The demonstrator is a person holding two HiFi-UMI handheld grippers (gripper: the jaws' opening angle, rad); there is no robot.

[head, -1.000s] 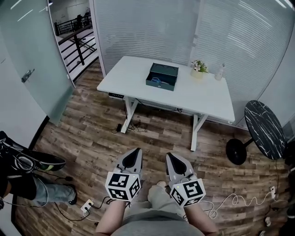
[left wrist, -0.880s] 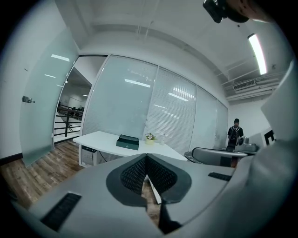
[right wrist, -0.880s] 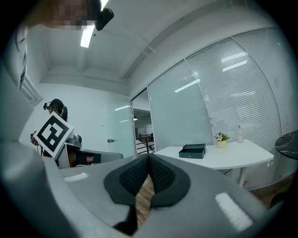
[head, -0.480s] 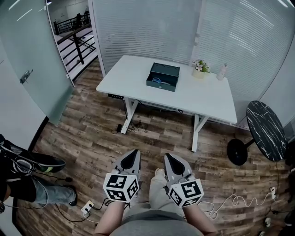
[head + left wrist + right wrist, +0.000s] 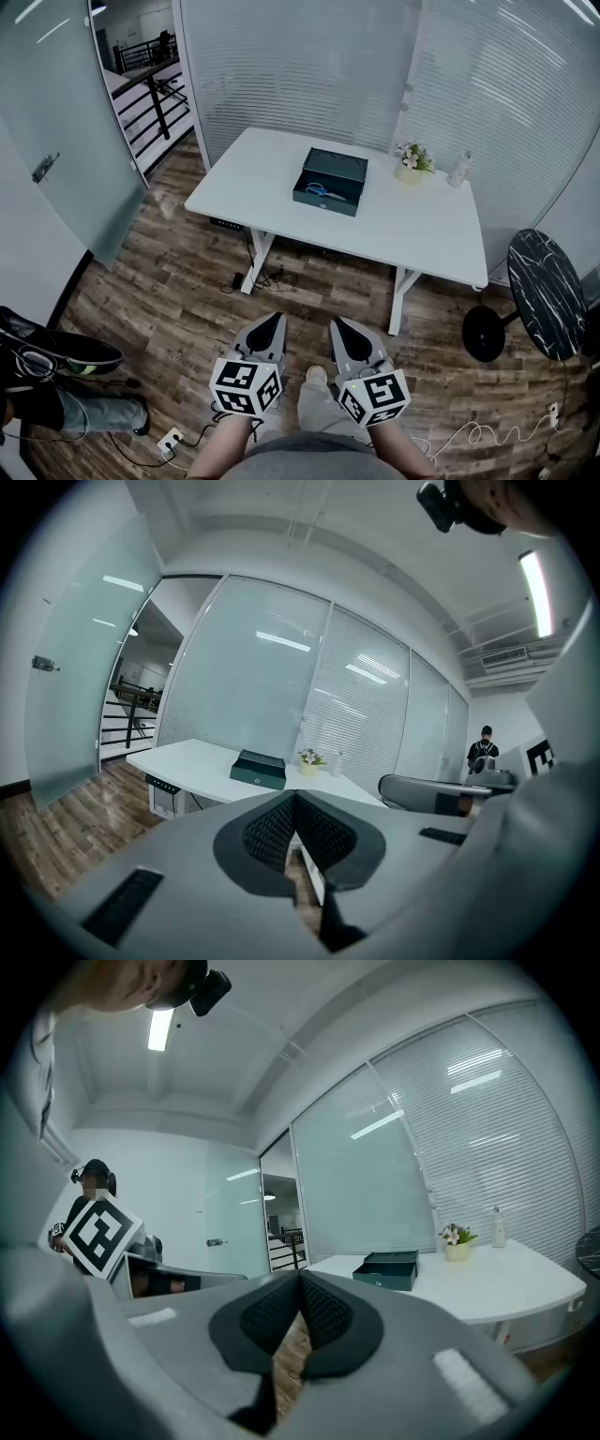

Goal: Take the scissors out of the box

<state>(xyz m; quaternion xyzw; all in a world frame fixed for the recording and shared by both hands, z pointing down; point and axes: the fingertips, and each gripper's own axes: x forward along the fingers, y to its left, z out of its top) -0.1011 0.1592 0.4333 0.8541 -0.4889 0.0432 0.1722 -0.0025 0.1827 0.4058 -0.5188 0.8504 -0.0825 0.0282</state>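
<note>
A dark green open box (image 5: 330, 182) sits on the white table (image 5: 262, 178), and blue-handled scissors (image 5: 317, 189) lie inside it. The box also shows far off in the left gripper view (image 5: 259, 769) and in the right gripper view (image 5: 387, 1270). My left gripper (image 5: 270, 321) and right gripper (image 5: 337, 325) hang side by side over the wooden floor, well short of the table. Both are shut with nothing between the jaws, tips touching (image 5: 294, 794) (image 5: 301, 1277).
A small potted flower (image 5: 412, 160) and a white bottle (image 5: 460, 170) stand at the table's far right. A round black side table (image 5: 546, 292) is at the right. A person sits at the lower left (image 5: 42, 375). Cables and a power strip (image 5: 170, 440) lie on the floor.
Both grippers and the head view have moved toward the table; the table and box look nearer and larger. The jaws stayed shut.
</note>
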